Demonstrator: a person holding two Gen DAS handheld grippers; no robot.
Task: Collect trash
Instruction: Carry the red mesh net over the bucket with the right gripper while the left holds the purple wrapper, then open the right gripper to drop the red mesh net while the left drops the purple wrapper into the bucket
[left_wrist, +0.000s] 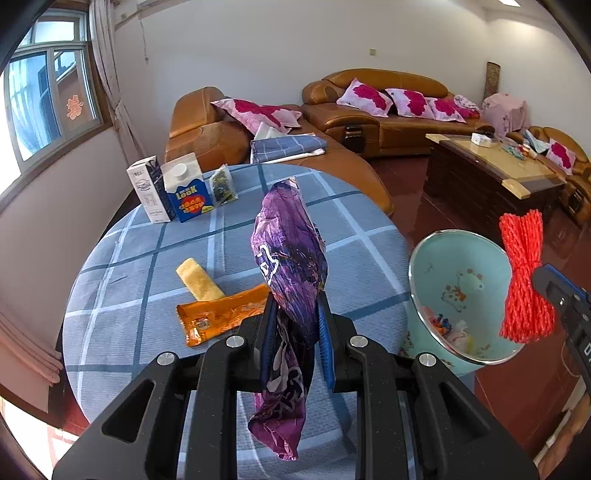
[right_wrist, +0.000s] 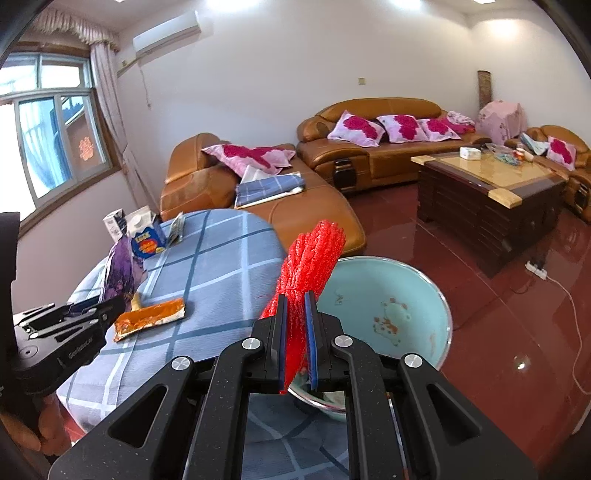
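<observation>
My left gripper is shut on a crumpled purple wrapper and holds it above the round table. My right gripper is shut on a red foam net and holds it over the near rim of the light-blue bin. The bin stands beside the table's right edge with some scraps inside. The net hangs in front of the bin in the left wrist view. An orange wrapper and a yellow snack bar lie on the table.
Two cartons and a small green packet stand at the table's far edge. Brown leather sofas with pink cushions and a dark coffee table are behind. A white power strip lies on the red floor.
</observation>
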